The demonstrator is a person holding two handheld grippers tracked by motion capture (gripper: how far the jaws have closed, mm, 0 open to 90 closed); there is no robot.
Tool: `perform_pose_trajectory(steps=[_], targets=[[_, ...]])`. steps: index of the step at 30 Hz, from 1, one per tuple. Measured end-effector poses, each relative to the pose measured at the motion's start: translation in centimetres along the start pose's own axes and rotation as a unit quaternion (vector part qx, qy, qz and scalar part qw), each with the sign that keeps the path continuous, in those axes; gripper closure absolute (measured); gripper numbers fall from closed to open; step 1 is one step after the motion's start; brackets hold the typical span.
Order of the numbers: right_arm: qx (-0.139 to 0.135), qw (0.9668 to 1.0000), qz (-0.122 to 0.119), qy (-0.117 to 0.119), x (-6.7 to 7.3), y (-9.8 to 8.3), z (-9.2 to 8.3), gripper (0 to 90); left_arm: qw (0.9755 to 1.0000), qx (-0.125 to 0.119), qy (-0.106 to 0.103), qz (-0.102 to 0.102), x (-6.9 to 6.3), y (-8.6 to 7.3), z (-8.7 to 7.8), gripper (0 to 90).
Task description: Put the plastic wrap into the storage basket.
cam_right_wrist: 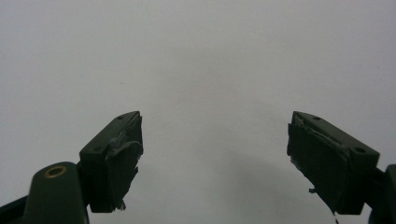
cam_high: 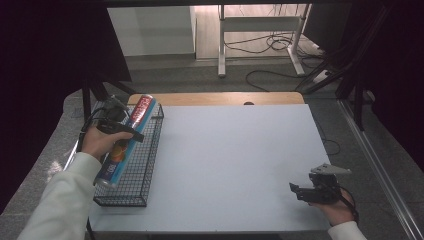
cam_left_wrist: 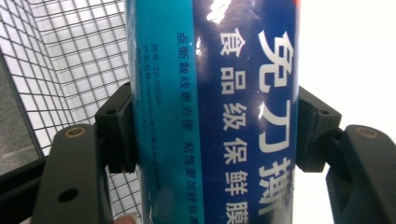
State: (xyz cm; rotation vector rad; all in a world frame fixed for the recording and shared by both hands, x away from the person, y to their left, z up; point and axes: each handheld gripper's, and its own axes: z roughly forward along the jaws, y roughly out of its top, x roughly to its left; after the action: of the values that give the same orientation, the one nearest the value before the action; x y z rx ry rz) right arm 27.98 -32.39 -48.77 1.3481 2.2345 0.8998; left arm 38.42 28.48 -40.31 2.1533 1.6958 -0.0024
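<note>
1. Nearest to us, at the near right corner of the worktop (cam_high: 235, 165), we see the right hand (cam_high: 339, 210) holding the right gripper (cam_high: 296, 191) low over the white surface, pointing toward the left edge.
2. In the right gripper view its two black jaws stand wide apart, with nothing between them but bare white worktop; the pads (cam_right_wrist: 116, 172) look scuffed and ragged at the edges.
3. Along the left edge we find a black wire basket (cam_high: 131, 187), long and narrow, running from the near left corner back toward the far left corner.
4. Over that basket, a long blue tube of cling film (cam_high: 127, 140) lies lengthwise and tilted, its near end low by the basket's near part and its red-capped far end raised at the basket's far rim.
5. The left hand (cam_high: 100, 142), in a white sleeve (cam_high: 60, 200), holds the left gripper (cam_high: 131, 134) across the middle of the tube.
6. In the left gripper view the jaws are closed on the tube from both sides, pads (cam_left_wrist: 119, 130) pressed to its glossy blue wrapper, which bears white Chinese lettering; the basket's mesh shows behind at the left.
7. Farthest off, beyond the worktop's far edge, we see a wooden strip (cam_high: 220, 98), then grey floor with a white desk frame (cam_high: 260, 30) and loose cables (cam_high: 275, 42).
</note>
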Motion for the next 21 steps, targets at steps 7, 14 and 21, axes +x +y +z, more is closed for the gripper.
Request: perform_pose_trajectory(steps=[7,14,21], targets=[[0.000,1.0000,0.000,-0.001,0.0,0.0,0.0,19.0,0.9998,0.006,0.007,-0.016,0.8,0.1,1.0,31.5],[0.001,1.0000,0.000,-0.001,-0.1,0.0,0.0,19.0,0.9993,0.013,0.016,-0.032,1.6,0.2,2.2,31.5],[0.001,1.0000,0.000,-0.001,-0.1,-0.1,0.0,19.0,0.9990,0.020,0.018,-0.037,1.9,0.0,3.0,31.5]])
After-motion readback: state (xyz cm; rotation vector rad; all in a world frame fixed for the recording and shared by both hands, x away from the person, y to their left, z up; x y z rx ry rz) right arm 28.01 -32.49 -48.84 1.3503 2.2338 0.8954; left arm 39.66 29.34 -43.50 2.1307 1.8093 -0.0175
